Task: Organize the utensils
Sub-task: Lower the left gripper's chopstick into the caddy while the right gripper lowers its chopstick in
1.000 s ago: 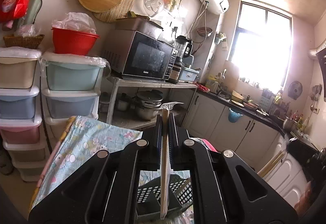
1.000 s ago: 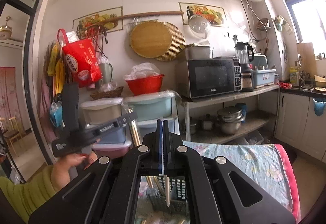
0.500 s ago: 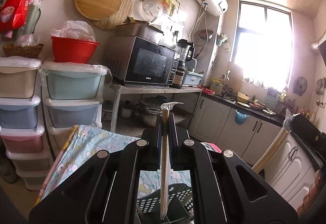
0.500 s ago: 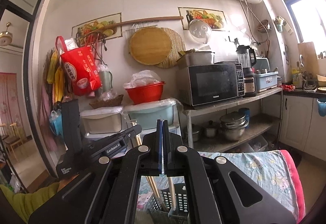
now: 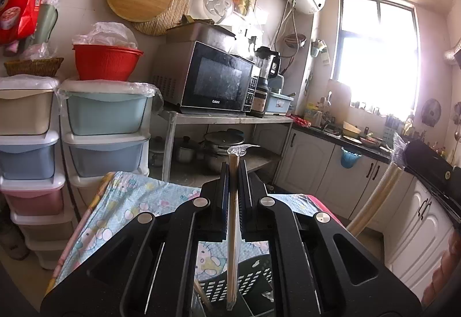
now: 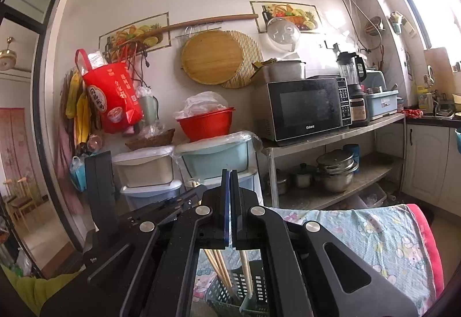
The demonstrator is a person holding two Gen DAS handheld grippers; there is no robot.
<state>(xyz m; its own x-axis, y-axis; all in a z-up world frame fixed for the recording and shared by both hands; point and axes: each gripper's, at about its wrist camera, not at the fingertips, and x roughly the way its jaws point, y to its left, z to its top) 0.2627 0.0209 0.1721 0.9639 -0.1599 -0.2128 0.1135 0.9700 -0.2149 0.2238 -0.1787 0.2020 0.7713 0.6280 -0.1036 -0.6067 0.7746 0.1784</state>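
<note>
My left gripper (image 5: pixel 234 170) is shut on a pair of plastic-wrapped chopsticks (image 5: pixel 232 242), held upright with the lower end over a dark slotted utensil basket (image 5: pixel 250 278). My right gripper (image 6: pixel 230 177) is shut with nothing showing between the fingers. Below it the basket (image 6: pixel 256 292) holds several wooden chopsticks (image 6: pixel 220 266) that stand leaning. The left gripper's body (image 6: pixel 138 216) shows at the left of the right wrist view. Another wrapped chopstick pair (image 5: pixel 374 198) shows at the right of the left wrist view beside the other gripper.
The basket sits on a table with a blue cartoon cloth (image 6: pixel 371 233). Stacked plastic drawers (image 5: pixel 106 126), a red bowl (image 5: pixel 106 62), a microwave on a metal shelf (image 5: pixel 213 80) and white kitchen cabinets (image 5: pixel 314 164) stand beyond.
Both grippers have risen and tilted up. The white piece between the right fingers a second ago is gone, and chopsticks now stand in the basket below it.
</note>
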